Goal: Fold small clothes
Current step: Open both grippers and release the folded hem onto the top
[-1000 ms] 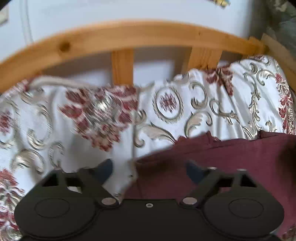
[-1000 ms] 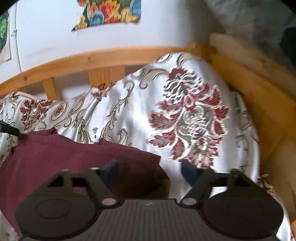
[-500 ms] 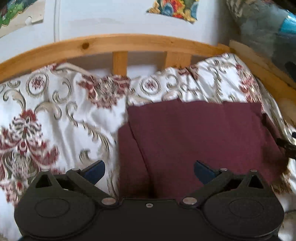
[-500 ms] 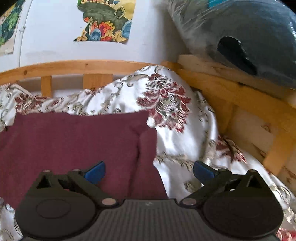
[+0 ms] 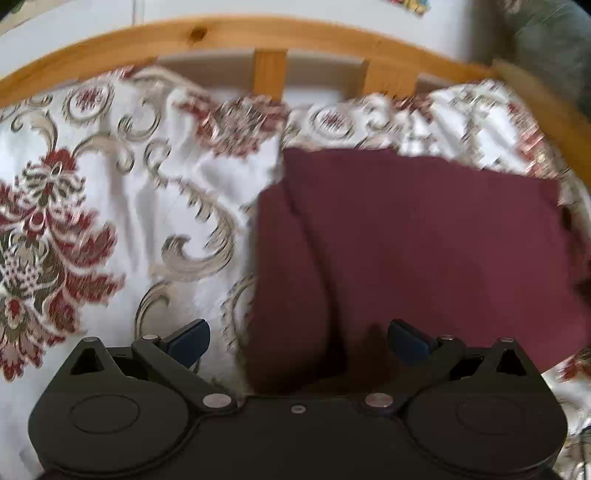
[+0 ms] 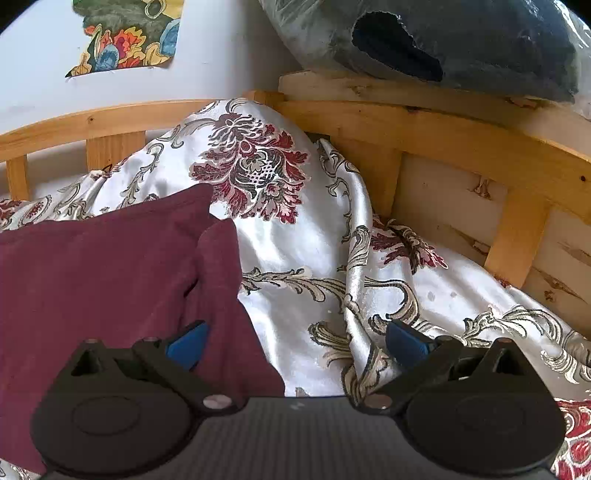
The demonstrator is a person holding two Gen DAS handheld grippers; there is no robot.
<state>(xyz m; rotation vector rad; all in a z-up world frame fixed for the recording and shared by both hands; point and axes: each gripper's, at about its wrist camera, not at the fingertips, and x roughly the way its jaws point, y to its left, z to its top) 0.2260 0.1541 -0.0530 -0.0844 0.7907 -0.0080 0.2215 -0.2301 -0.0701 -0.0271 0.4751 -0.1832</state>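
Observation:
A maroon garment [image 5: 424,243] lies folded flat on the patterned bedspread [image 5: 110,221], with a narrower layer showing along its left edge. My left gripper [image 5: 297,338] is open and empty, above the garment's near left corner. In the right wrist view the same garment [image 6: 103,266] fills the left side, with a folded flap along its right edge. My right gripper [image 6: 295,339] is open and empty, its left fingertip [image 6: 188,341] over the garment's right edge and the other over the bedspread [image 6: 306,295].
A wooden bed rail [image 5: 266,33] with slats runs along the back, and a wooden side frame [image 6: 461,147] stands at the right. A dark bundle in plastic [image 6: 461,40] rests on top of that frame. A white wall with a colourful picture [image 6: 125,37] stands behind.
Both grippers pulled back from the garment's far edge and opened wider, leaving it folded flat. Since half a second ago the left view has tilted down; the right gripper has shifted right.

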